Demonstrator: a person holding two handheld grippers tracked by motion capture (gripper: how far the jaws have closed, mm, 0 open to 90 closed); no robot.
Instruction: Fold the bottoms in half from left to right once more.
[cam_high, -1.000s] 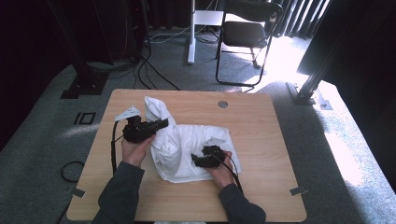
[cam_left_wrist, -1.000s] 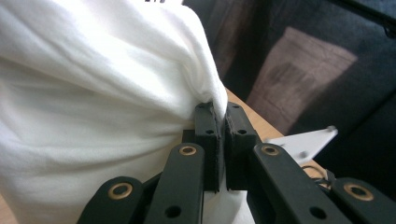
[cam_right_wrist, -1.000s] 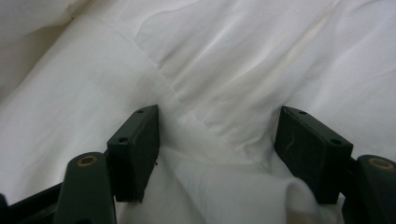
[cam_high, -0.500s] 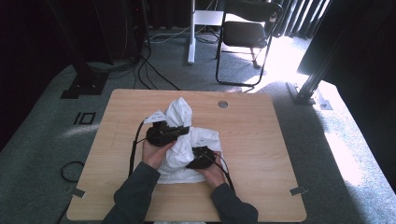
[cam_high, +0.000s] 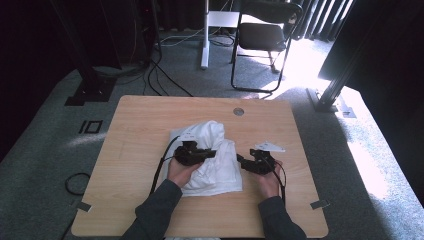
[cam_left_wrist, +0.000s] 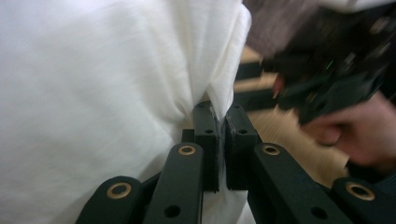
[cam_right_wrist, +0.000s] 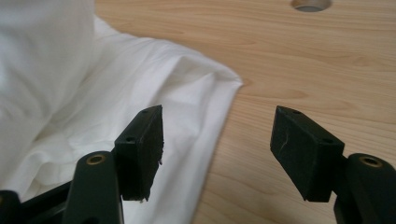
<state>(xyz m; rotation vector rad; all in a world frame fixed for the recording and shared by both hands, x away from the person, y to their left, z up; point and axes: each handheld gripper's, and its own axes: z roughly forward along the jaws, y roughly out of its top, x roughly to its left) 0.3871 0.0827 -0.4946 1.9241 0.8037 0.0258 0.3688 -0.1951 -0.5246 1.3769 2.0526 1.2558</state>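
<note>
Halfway through folding: white cloth (cam_high: 210, 160) bunched, left gripper (cam_left_wrist: 218, 112) pinched tight on a fold, right gripper (cam_right_wrist: 217, 140) gaping empty at its three o'clock edge, flattening left.

White cloth (cam_high: 212, 160), crumpled, on table

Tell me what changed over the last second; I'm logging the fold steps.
The left claw, shut on the crumpled white cloth, dragged its fold toward the person. The right claw left the cloth and now hovers open beside its edge. The wooden table stayed put.
</note>
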